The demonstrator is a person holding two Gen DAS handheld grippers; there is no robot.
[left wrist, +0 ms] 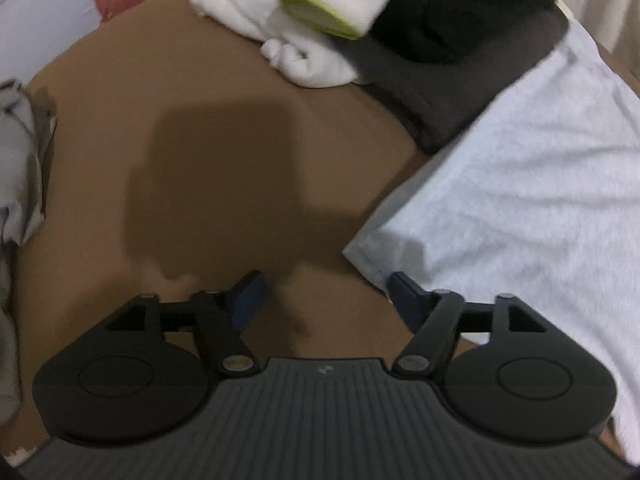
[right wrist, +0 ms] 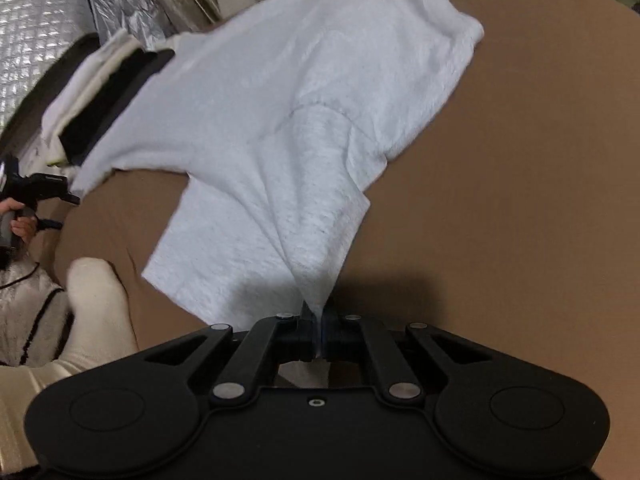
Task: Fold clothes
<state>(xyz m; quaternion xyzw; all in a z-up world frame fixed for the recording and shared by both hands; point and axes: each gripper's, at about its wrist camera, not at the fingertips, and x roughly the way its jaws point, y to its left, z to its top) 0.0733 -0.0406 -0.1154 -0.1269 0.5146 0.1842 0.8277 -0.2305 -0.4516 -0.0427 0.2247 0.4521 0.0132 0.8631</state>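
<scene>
My right hand-held gripper clenched on corner of white towel, rest draped across brown table. My left hand-held gripper released, jaws wide over bare table beside towel edge.

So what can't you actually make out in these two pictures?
- Left wrist view: pale garment cut off by the right edge; the clothes pile blurred, cut off at the top.
- Right wrist view: the garment corner inside the right gripper hidden by its shut jaws; left gripper too small.
</scene>
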